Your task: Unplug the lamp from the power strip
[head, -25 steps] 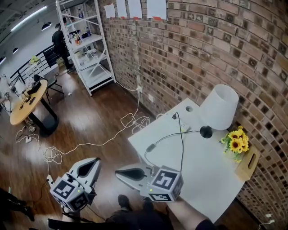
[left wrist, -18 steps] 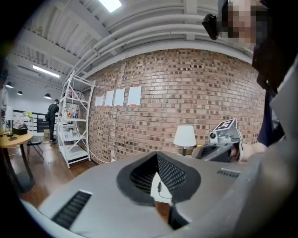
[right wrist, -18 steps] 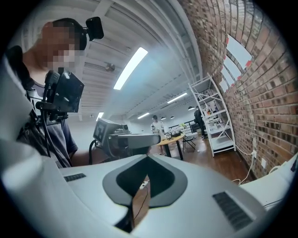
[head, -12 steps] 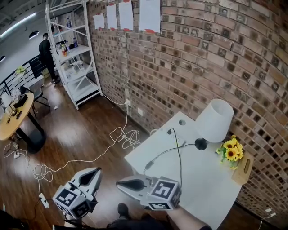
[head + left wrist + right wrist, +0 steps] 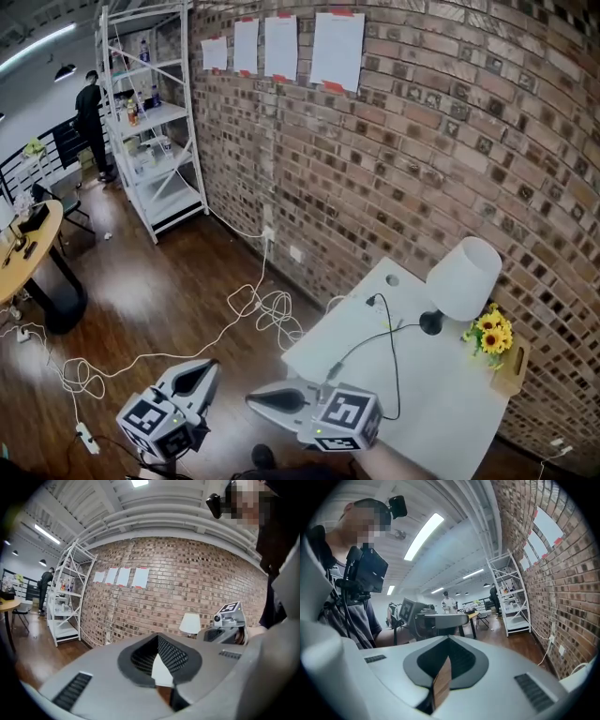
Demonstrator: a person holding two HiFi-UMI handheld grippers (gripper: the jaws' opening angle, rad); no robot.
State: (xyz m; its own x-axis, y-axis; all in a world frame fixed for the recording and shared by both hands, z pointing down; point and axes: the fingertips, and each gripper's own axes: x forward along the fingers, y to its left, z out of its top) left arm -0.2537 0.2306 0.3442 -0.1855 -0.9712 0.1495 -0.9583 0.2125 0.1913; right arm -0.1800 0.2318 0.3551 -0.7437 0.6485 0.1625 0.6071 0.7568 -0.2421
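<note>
Now: the job has not begun. The lamp (image 5: pixel 463 278) looks plugged in, and no gripper is near its cord (image 5: pixel 392 356).
Next move: I think one gripper must turn to the far side of the table (image 5: pixel 441 394), open its jaws and pinch the black plug (image 5: pixel 373 301). The other may need to hold the power strip down so it does not lift with the plug.
Table: white, at the lower right of the head view, pushed up to the brick wall (image 5: pixel 412 141).
Lamp: white shade and black foot, at the right side of the table, just beside the yellow flowers (image 5: pixel 492 333).
Cord: black, it runs from the lamp's foot in loose loops over the table top to the plug, near the table's far corner, right of the middle of the frame.
Power strip: it should sit under that plug, but it is white on a white table and I cannot make it out well.
Right gripper (image 5: pixel 258 401) (image 5: pixel 443 677): bottom middle of the head view, low by the near edge of the table. It lies flat and its nose points left, away from the lamp. Its jaws are pressed together with nothing in them.
Left gripper (image 5: pixel 202 370) (image 5: pixel 159 667): bottom left, over the wood floor (image 5: pixel 169 291), apart from the table. Its nose points up and to the right. Its jaws are pressed together too, and empty.
</note>
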